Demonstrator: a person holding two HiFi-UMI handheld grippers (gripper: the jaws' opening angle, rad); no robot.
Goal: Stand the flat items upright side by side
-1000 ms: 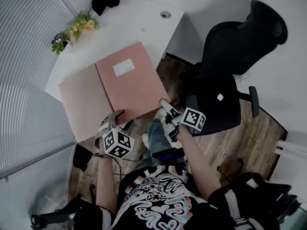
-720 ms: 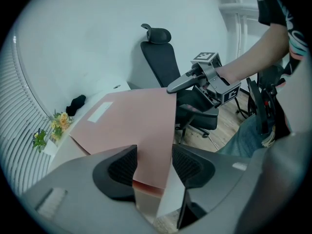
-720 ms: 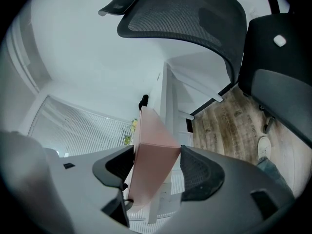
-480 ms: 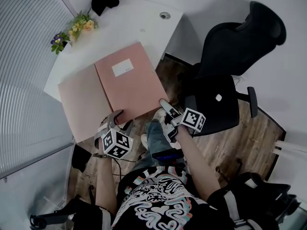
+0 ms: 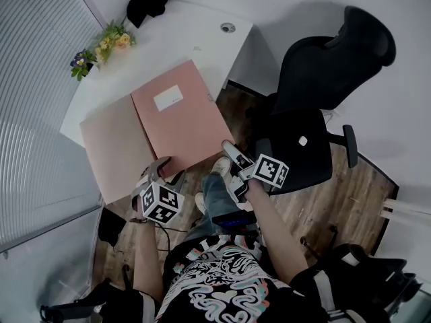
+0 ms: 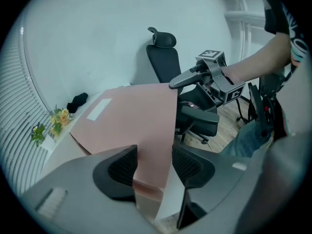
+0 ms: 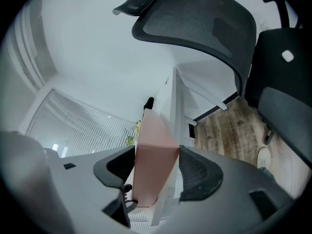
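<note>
Head view: the upper folder [image 5: 178,123] and lower folder [image 5: 111,147] lie flat on the desk [image 5: 195,40], nothing stood yet; left gripper view: your left gripper [image 6: 153,162] gapes around the upper folder's edge overhanging the desk; right gripper view: your right gripper [image 7: 156,167], its jaws having just been closing, straddles that folder's corner unpinched.

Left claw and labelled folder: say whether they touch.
Cannot tell. Left gripper view: labelled folder lies between spread jaws of the left claw; contact or gap unclear.

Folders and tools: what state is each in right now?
Labelled pink folder, flat on the desk, near end overhanging.
Paler folder, flat, partly under it.
Left tool, open, folder edge between jaws.
Right tool, open, jaws have just been closing, folder corner between them.
</note>
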